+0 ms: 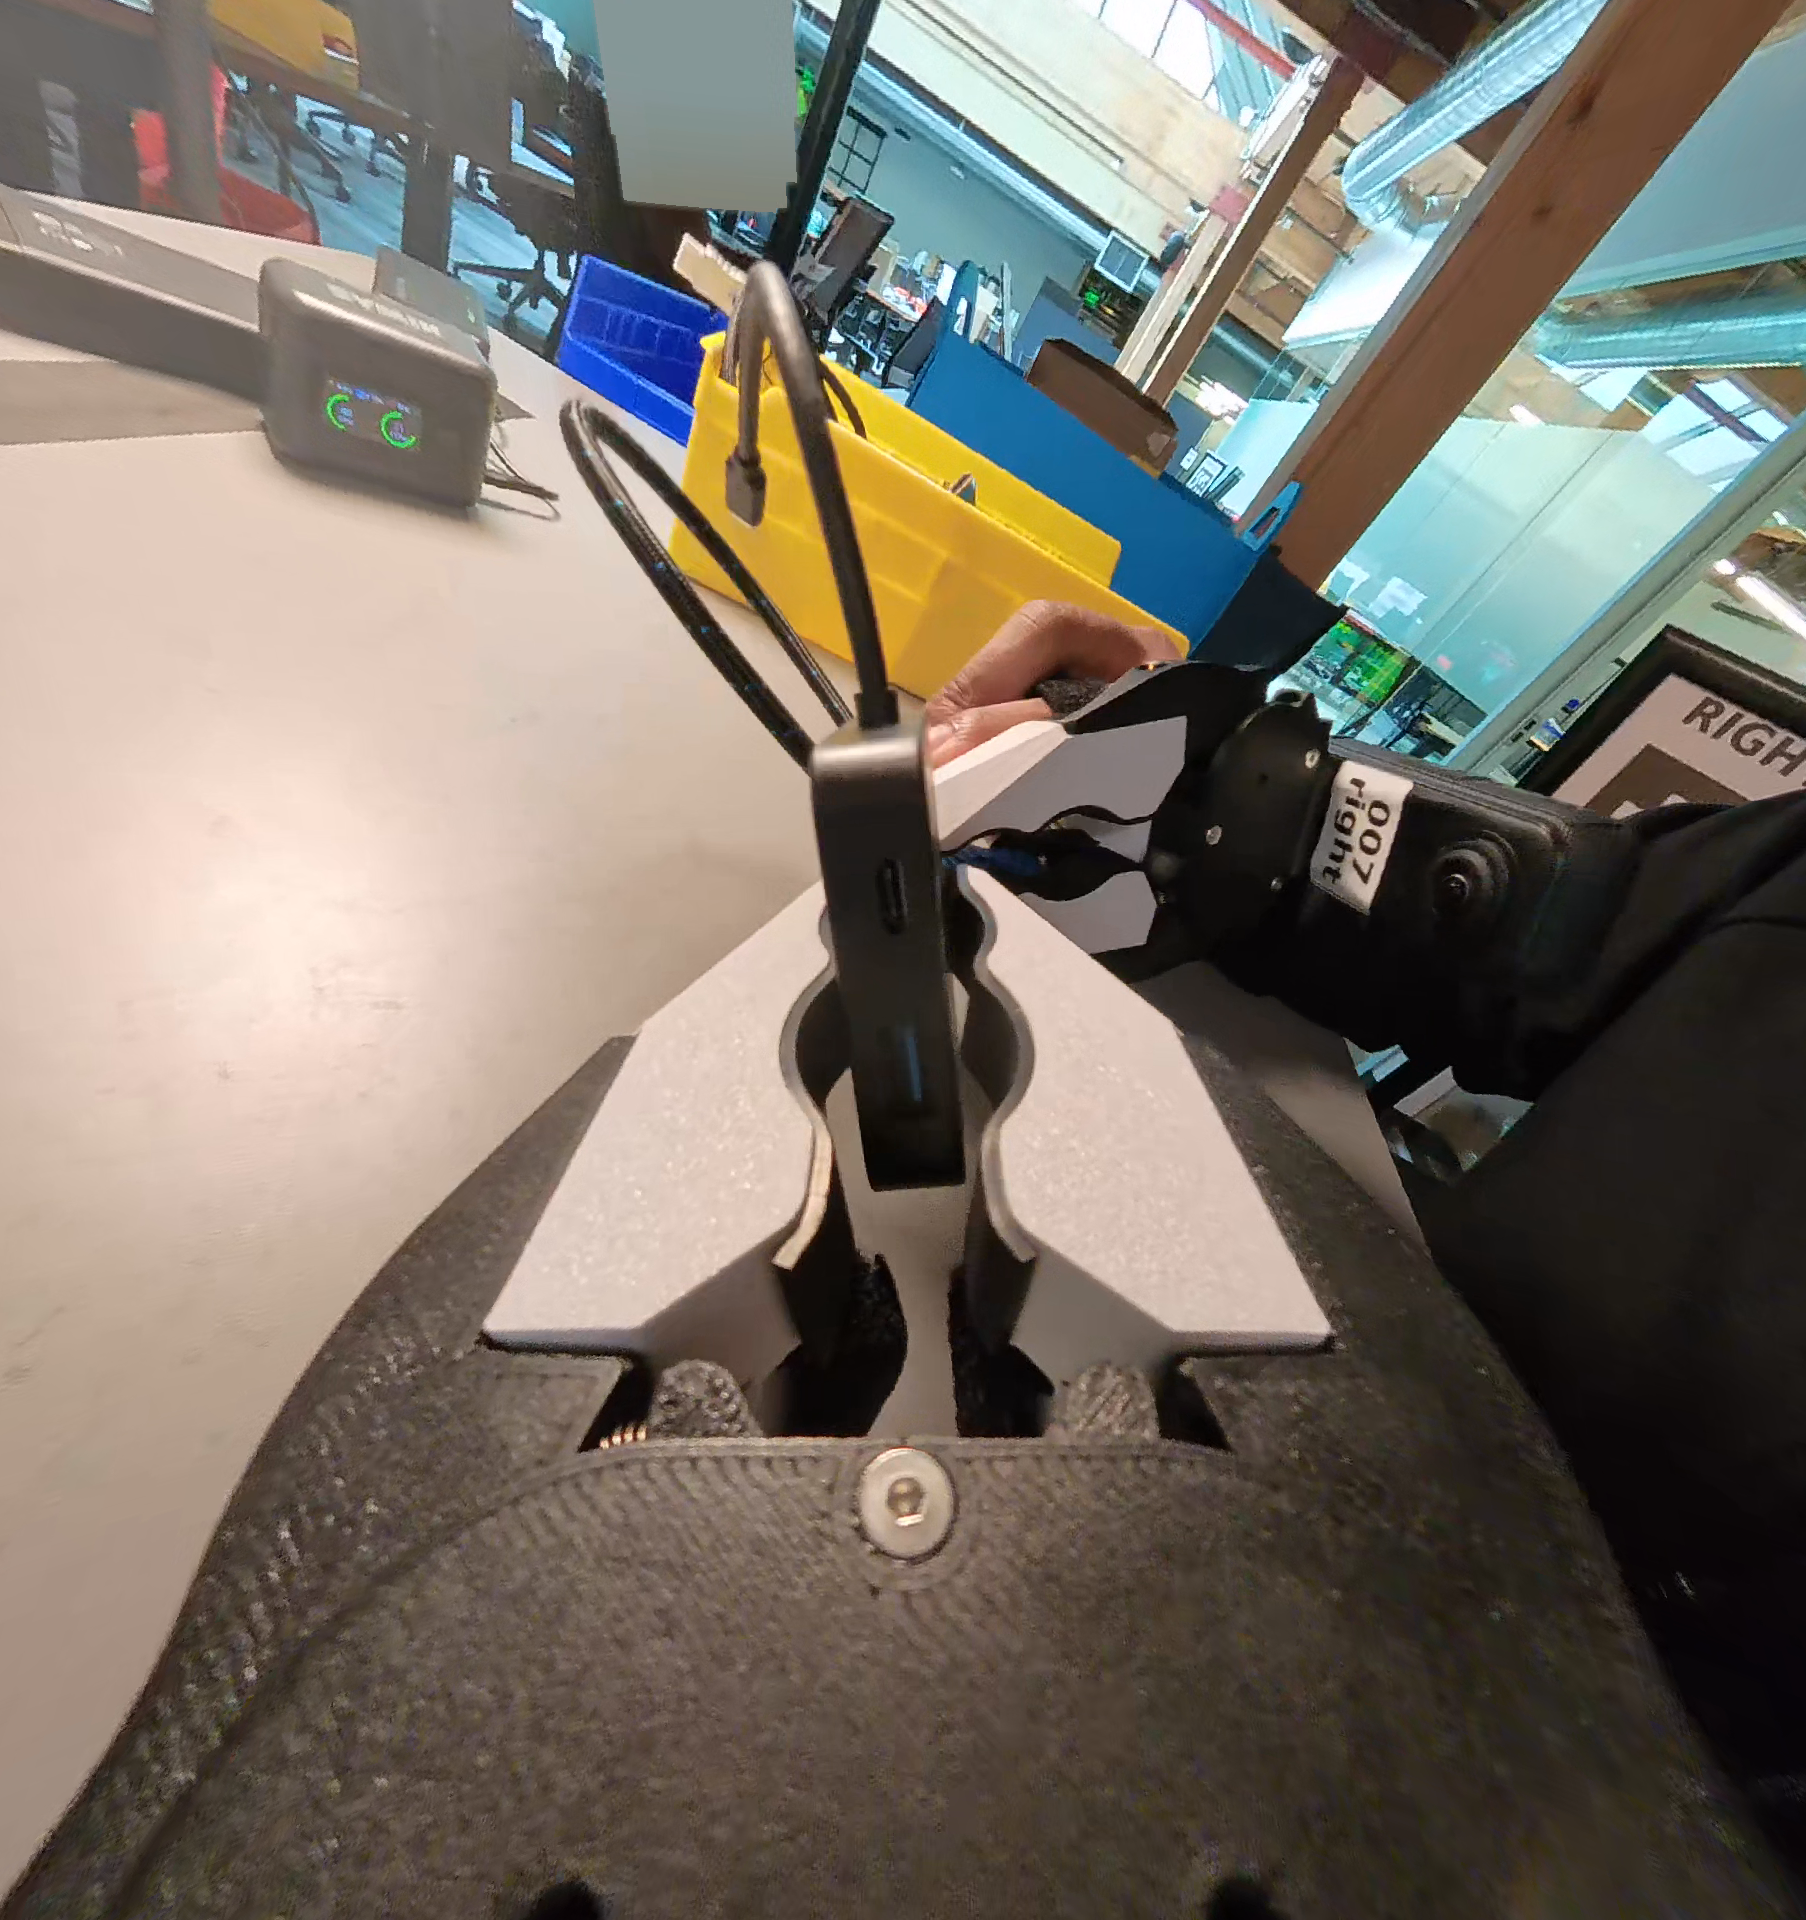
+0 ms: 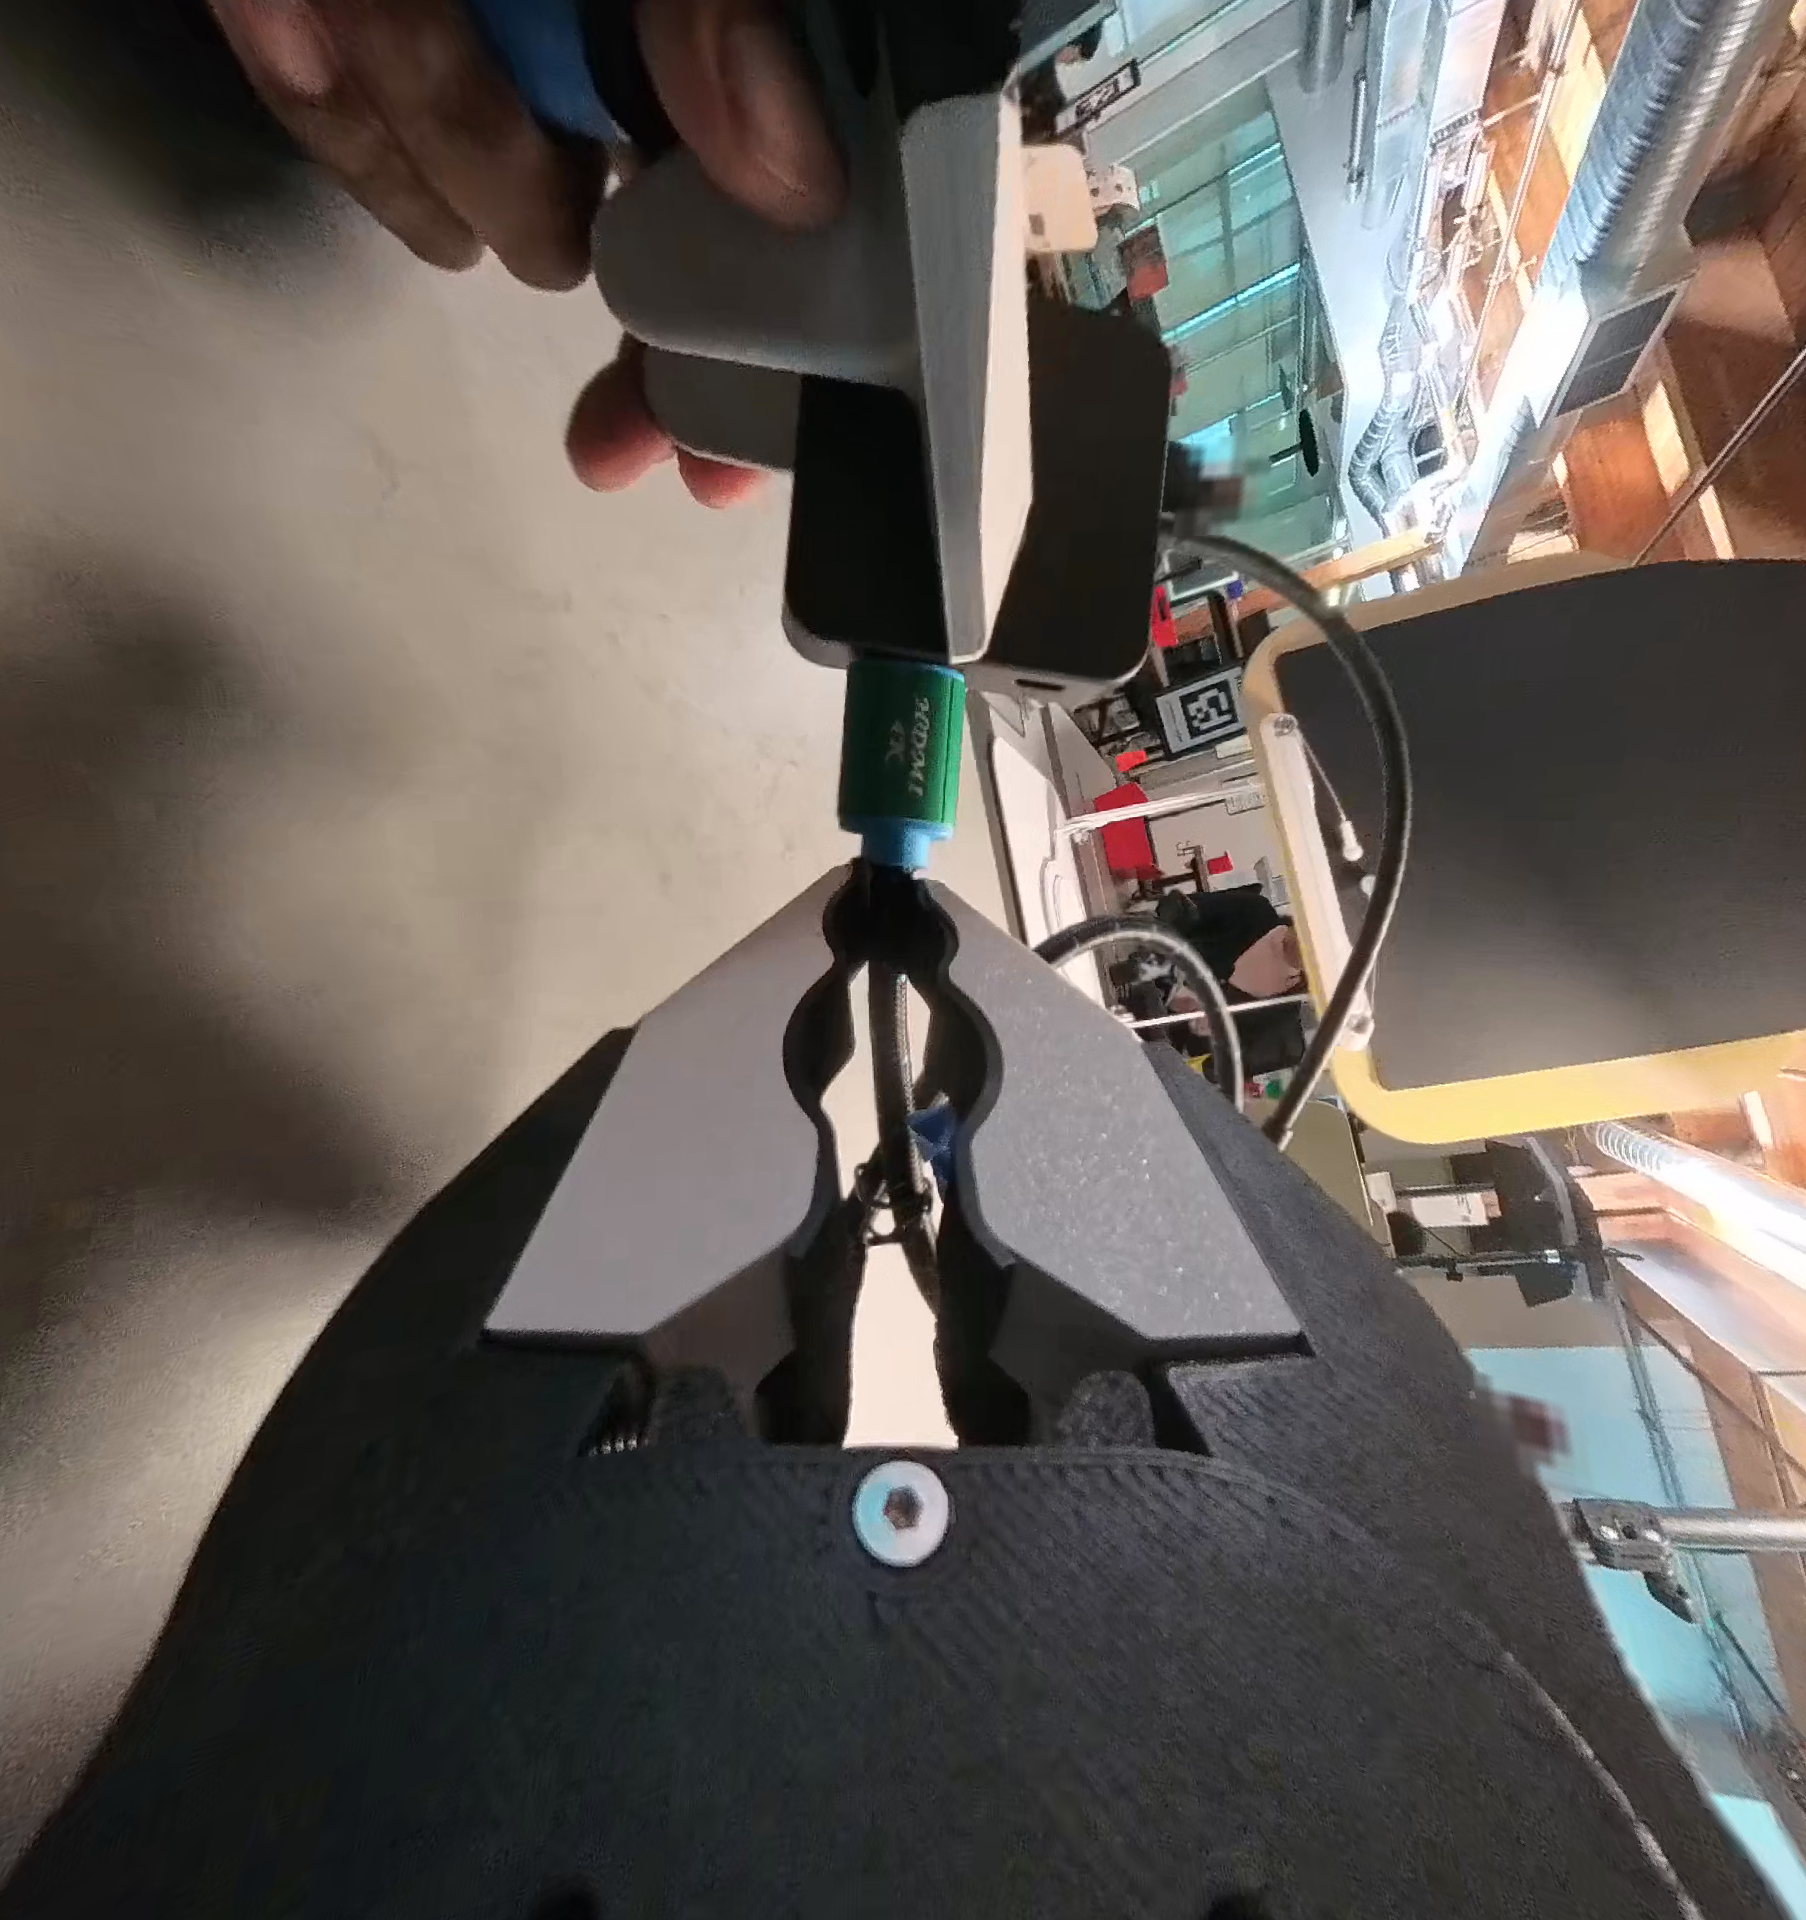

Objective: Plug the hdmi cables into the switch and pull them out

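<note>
Grey-fingered left gripper (image 1: 894,997) is clamped on the dark slim switch (image 1: 883,935), pinching its flat faces. Switch is held off the table (image 1: 255,831), long axis running fwd along the fingers, thin edge w/ small ports up in left wrist view; its own short cable (image 1: 826,499) leaves the far end, arcs up and hangs down.

Right gripper (image 2: 891,894) is closed on the hdmi cable (image 2: 897,1049) just behind the green plug (image 2: 901,764). Plug points straight away from the right fingers, in line w/ them, seated in the switch's side at right angles to its long axis. Plug sleeve and right gripper's white tag carry writing.

Beyond: yellow bin (image 1: 909,540), blue bin (image 1: 629,343), black box w/ lit display (image 1: 374,400).
</note>
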